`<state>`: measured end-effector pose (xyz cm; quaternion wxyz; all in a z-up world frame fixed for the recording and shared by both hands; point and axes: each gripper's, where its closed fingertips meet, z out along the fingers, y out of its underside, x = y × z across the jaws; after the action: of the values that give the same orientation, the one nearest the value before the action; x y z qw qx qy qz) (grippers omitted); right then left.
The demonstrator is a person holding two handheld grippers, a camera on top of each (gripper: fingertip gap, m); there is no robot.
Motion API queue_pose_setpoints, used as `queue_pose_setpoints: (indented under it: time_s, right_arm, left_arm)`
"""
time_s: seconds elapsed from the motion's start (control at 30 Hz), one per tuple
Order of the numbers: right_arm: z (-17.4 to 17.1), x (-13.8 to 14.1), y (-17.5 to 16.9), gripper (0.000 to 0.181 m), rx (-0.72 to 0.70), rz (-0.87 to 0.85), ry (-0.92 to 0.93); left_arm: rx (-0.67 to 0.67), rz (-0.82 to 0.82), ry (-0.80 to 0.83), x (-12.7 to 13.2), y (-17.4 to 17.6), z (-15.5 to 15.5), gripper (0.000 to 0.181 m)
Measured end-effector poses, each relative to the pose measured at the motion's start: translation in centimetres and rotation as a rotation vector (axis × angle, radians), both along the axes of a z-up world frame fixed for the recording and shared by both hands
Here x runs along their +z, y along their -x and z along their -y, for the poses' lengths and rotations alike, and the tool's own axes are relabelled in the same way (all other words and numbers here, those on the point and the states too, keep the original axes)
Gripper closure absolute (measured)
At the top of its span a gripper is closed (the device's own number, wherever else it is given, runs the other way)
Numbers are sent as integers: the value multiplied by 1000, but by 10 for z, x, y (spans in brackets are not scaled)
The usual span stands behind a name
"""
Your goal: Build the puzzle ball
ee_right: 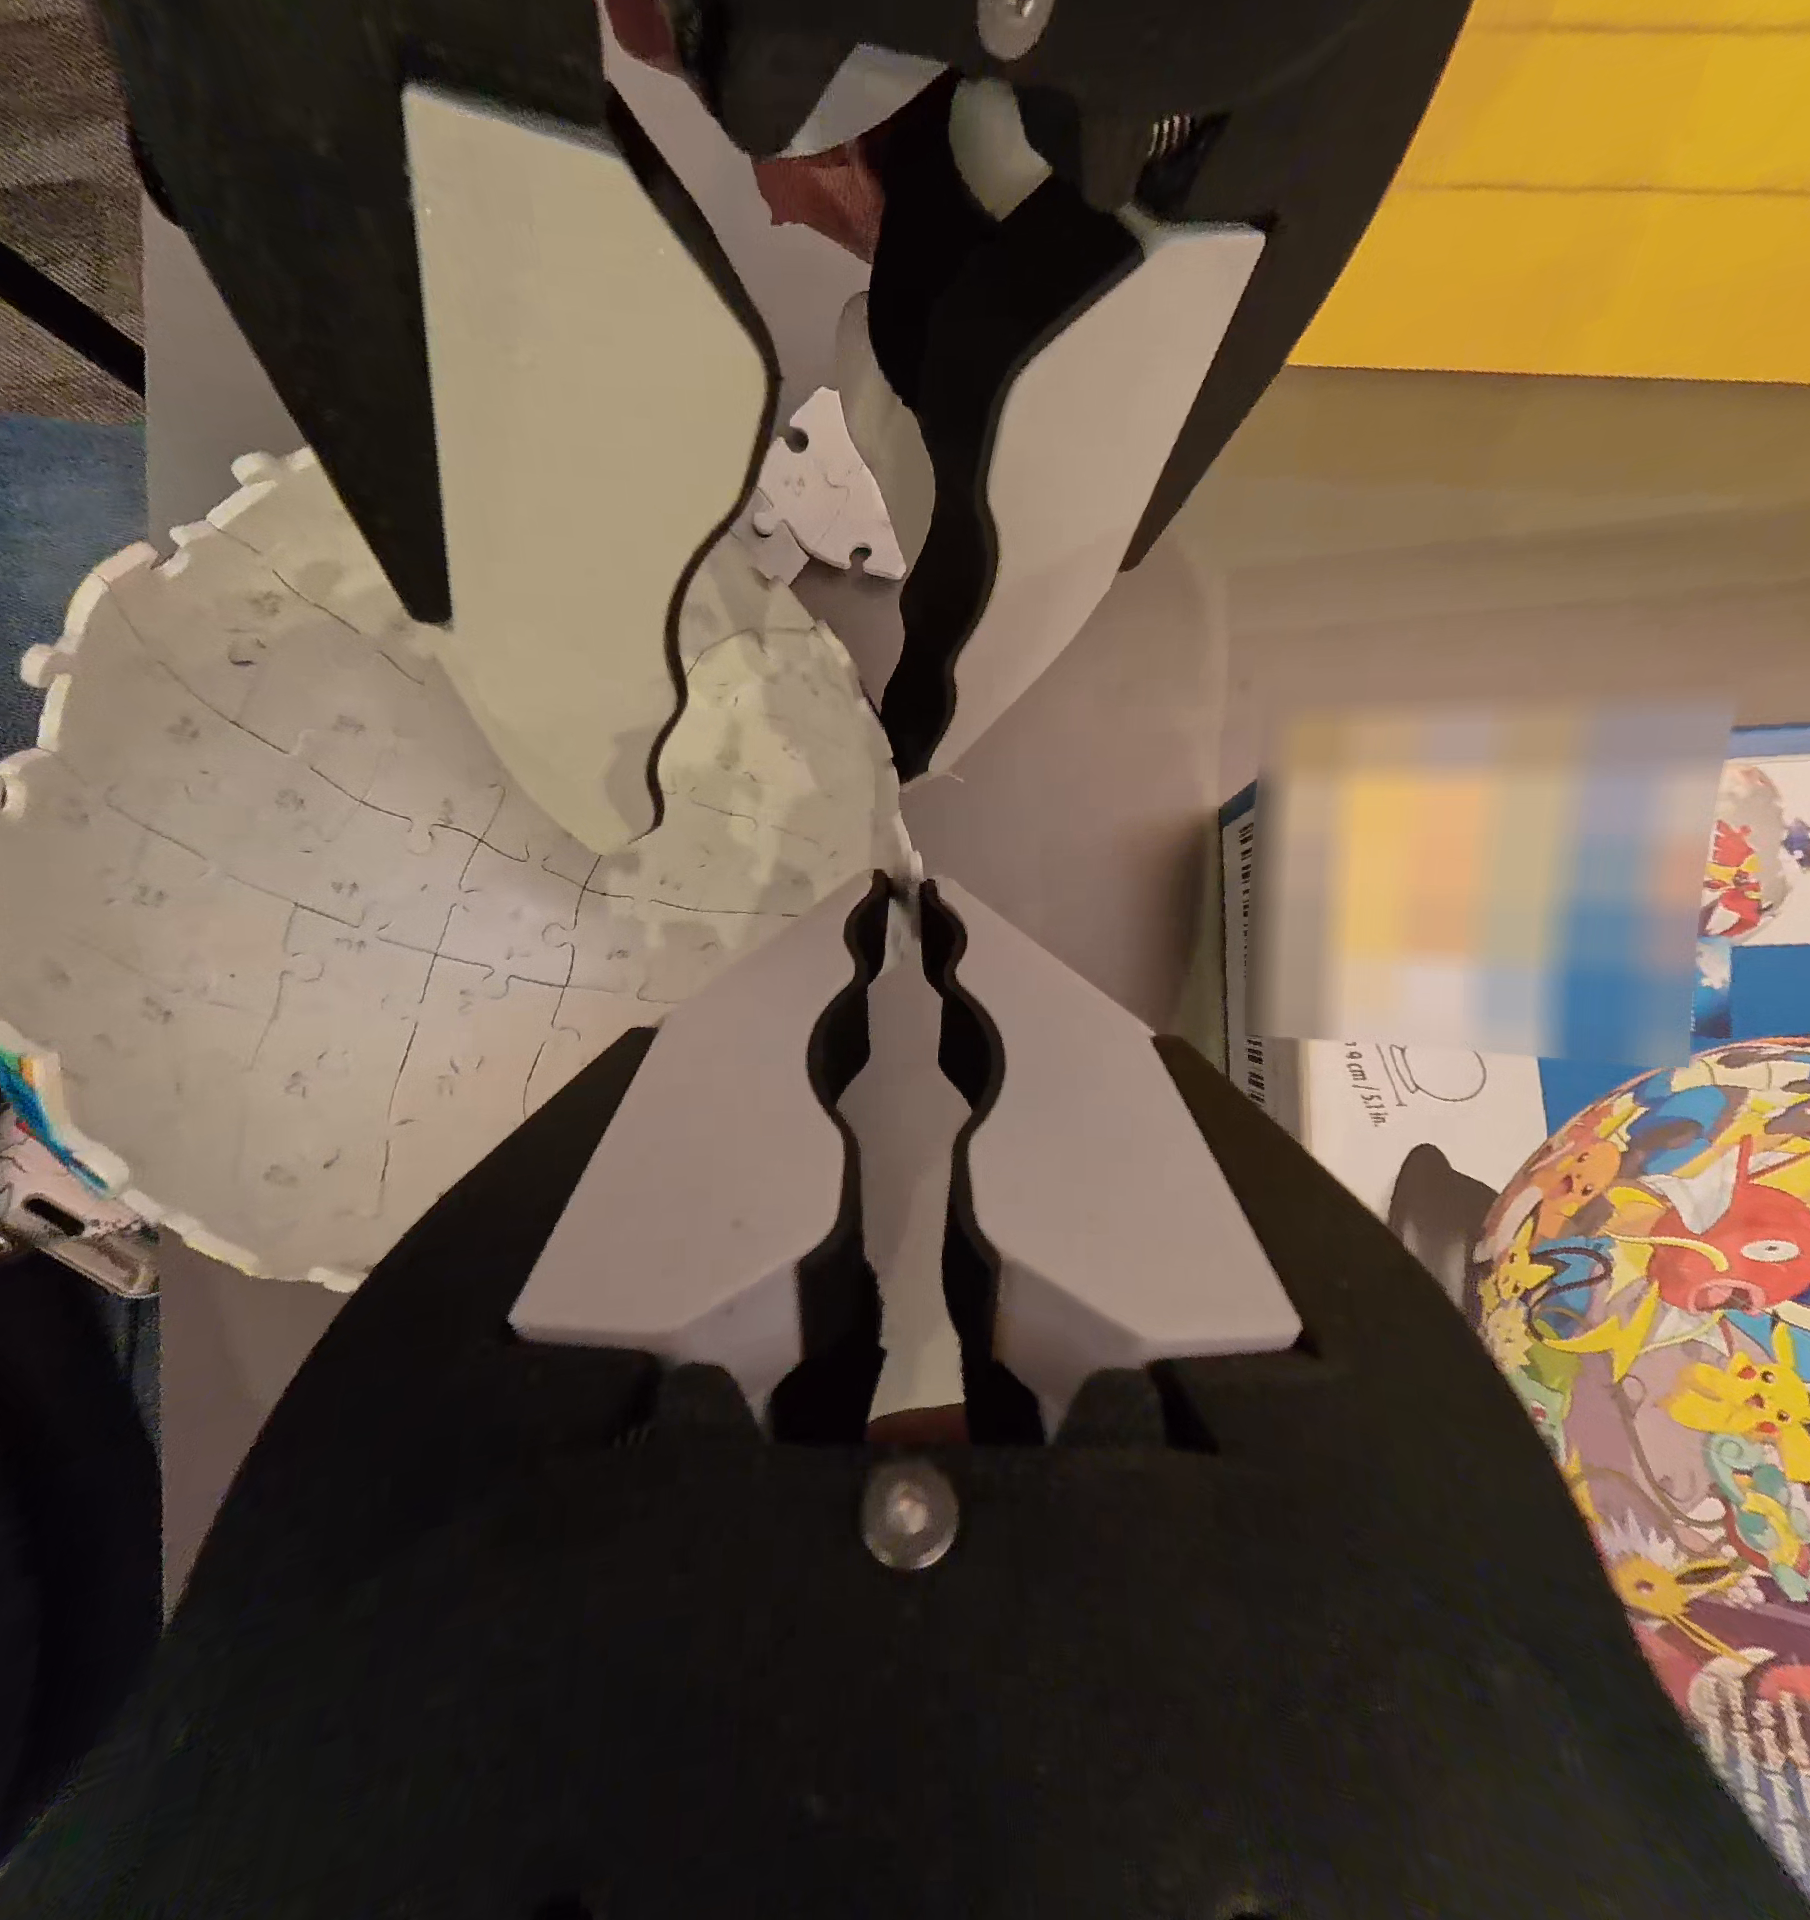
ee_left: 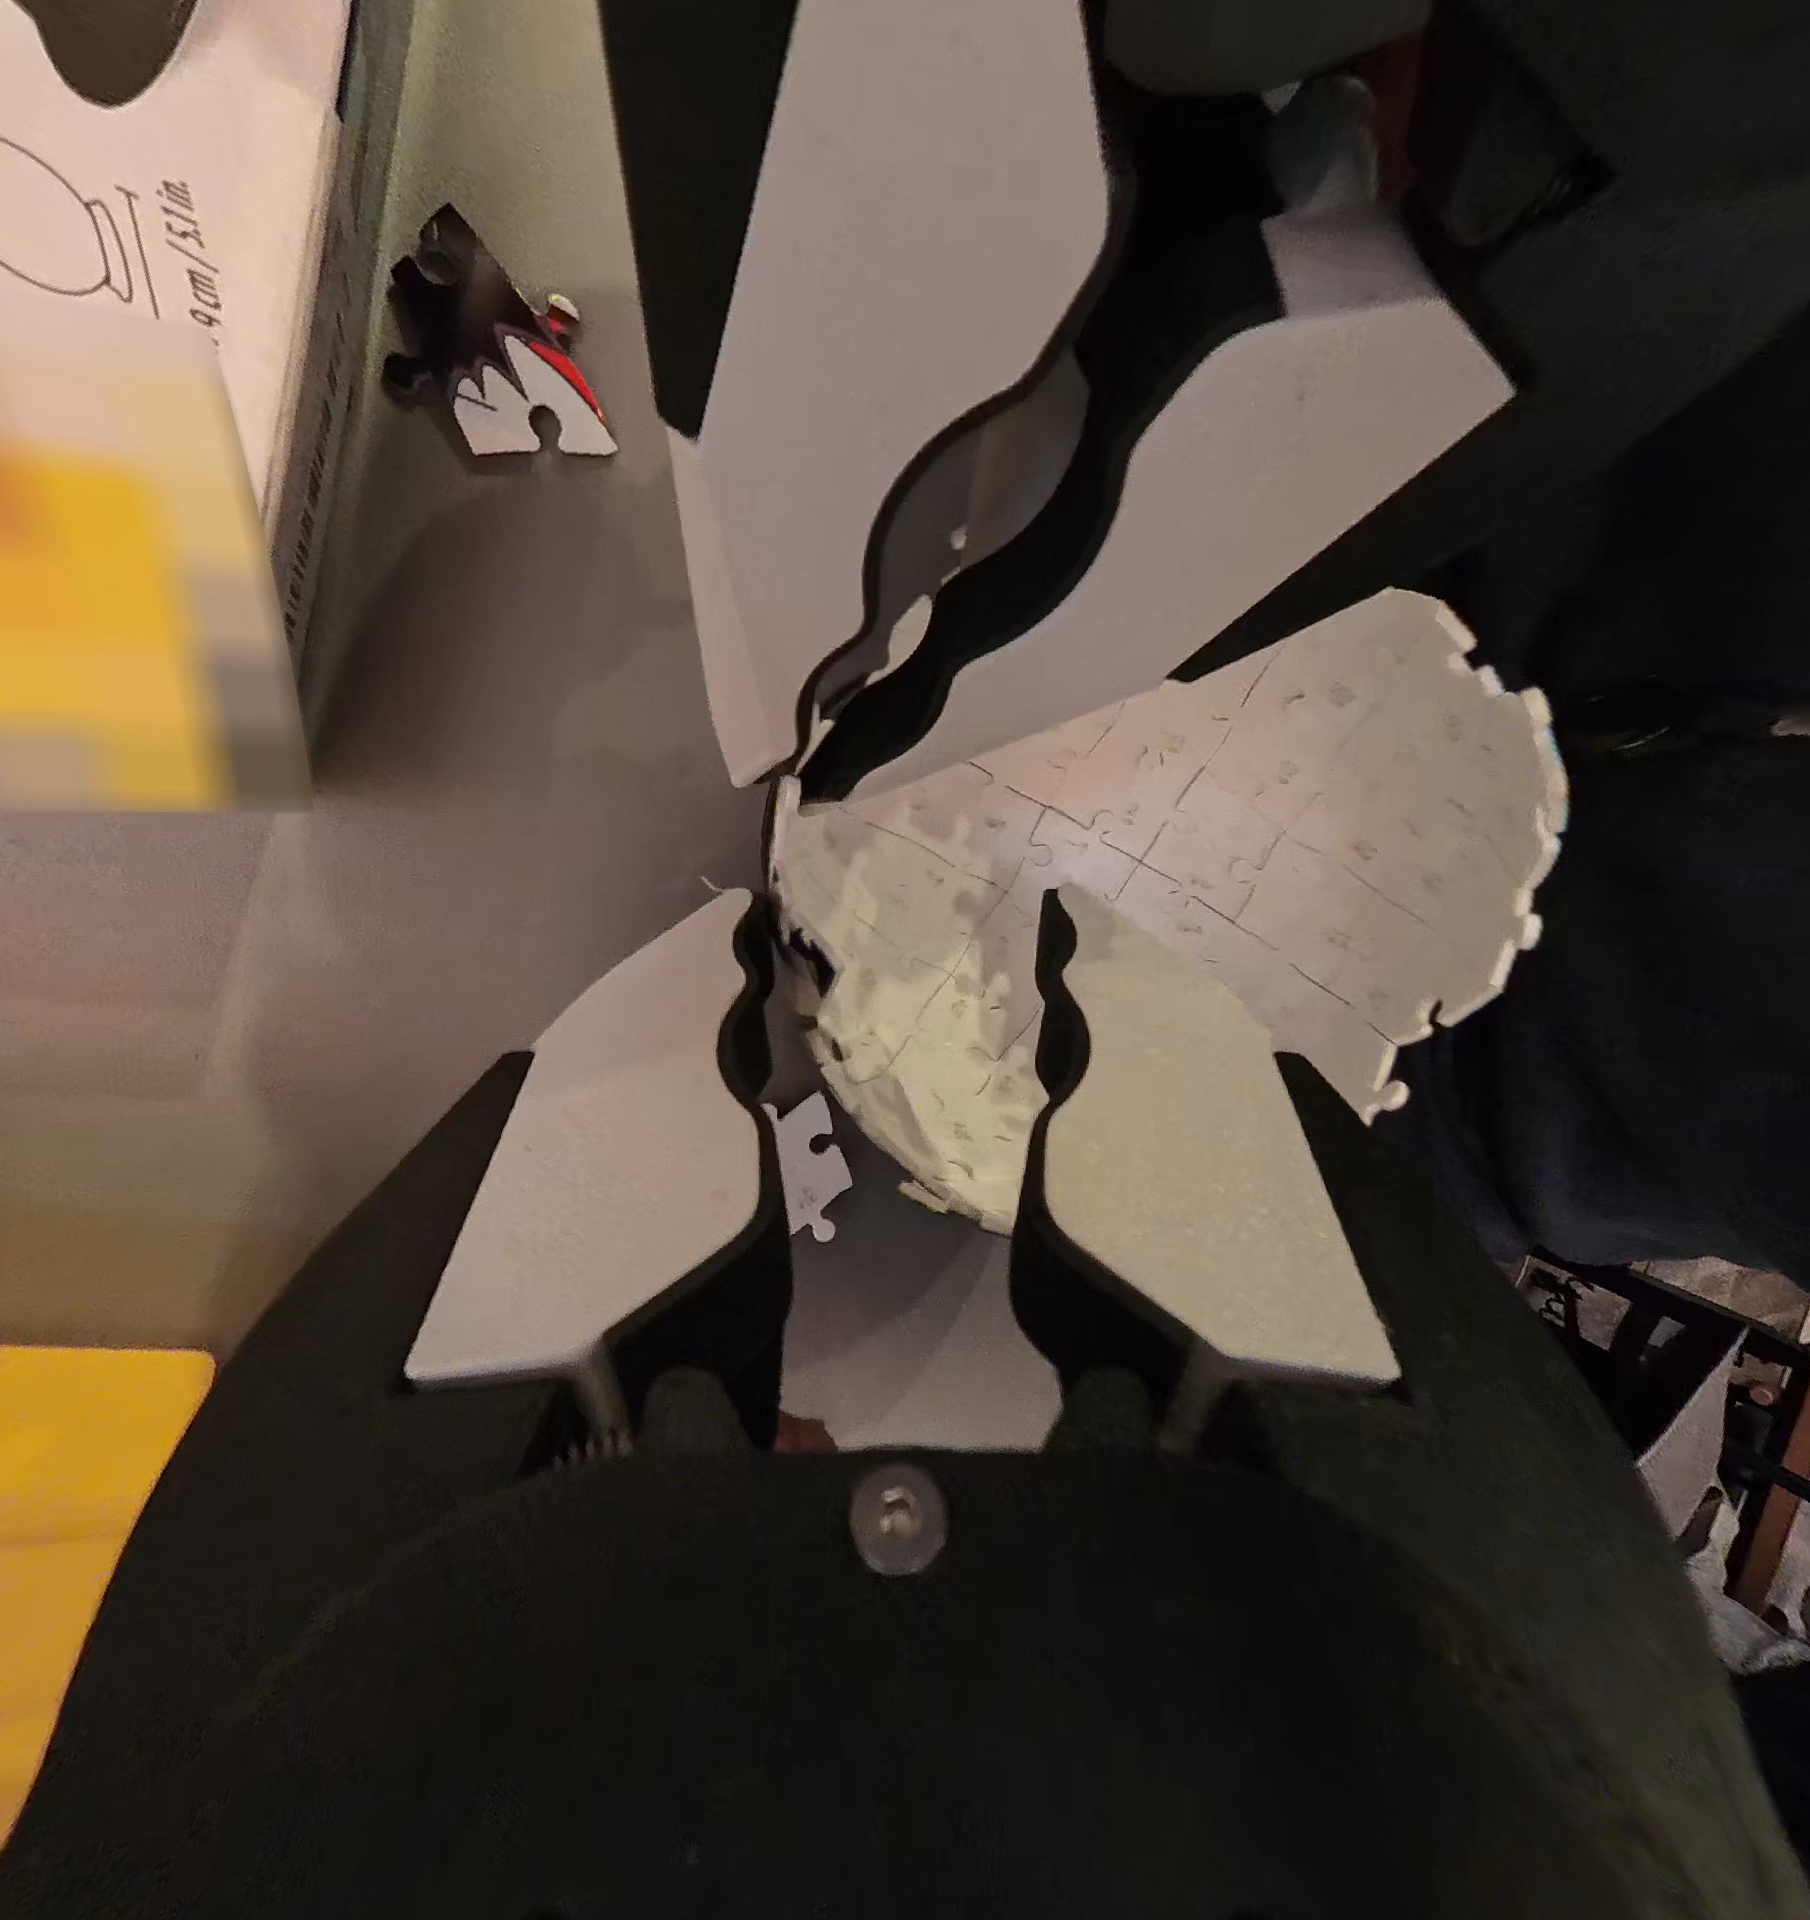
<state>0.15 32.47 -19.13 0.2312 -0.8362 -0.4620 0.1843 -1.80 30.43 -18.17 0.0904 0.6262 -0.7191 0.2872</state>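
Count, both views together:

- Grippers: two. Left gripper [ee_left: 896, 914], right gripper [ee_right: 906, 883].
- Half-built ball shell [ee_right: 257, 914]: one, white inside showing, many pieces joined; seams too fine to count.
- Loose pieces: two seen. One white-side-up piece [ee_left: 813, 1169] on the table [ee_left: 485, 810] beside the shell; one printed piece [ee_left: 511, 353] near the box.
- Box [ee_right: 1452, 1122]: one, at the table's edge.
- Yellow sheet [ee_right: 1607, 187]: one.
- Table: one.
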Motion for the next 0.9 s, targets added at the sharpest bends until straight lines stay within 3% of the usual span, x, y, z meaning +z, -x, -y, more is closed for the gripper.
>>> queue_pose_setpoints:
  time_s: [0.33,0.9]
  right_arm:
    - [6,-8,2,172,37,12,-2]
    - [9,-13,7,180,48,-34,80]
  left_arm:
    - [-4,-1,8,-1,0,1,135]
    - [6,-26,40,-4,1,1,137]
